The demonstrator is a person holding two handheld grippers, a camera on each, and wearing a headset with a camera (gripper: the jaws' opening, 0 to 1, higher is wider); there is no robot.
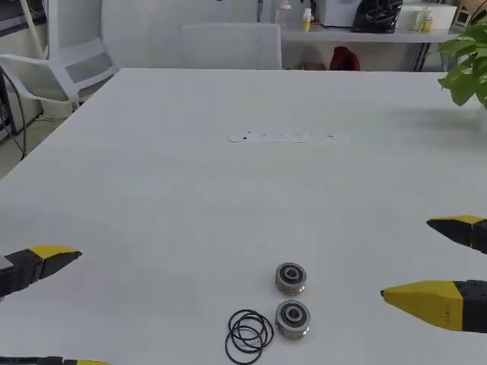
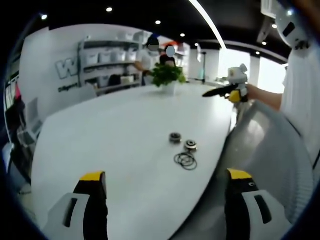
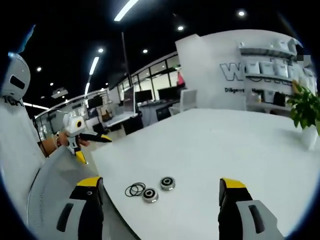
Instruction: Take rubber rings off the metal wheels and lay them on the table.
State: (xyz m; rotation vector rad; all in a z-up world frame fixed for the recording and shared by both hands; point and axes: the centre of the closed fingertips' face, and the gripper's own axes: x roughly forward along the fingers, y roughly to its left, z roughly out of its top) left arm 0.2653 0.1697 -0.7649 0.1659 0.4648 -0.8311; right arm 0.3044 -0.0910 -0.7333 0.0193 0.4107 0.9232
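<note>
Insp. note: rubber rings lay loose on table, lower centre, just beside 2 metal wheels; left gripper and right gripper stood at frame edges, jaws spread, empty; rec. steadying wheel w/ one, peeling any remaining ring w/ other.

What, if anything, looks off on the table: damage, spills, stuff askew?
Nothing stands out. Two metal wheels lie close together near the edge of the table. The black rubber rings sit in a loose overlapping pile beside the nearer wheel. No damage is visible. The left gripper and right gripper are open, clear of the parts.
</note>
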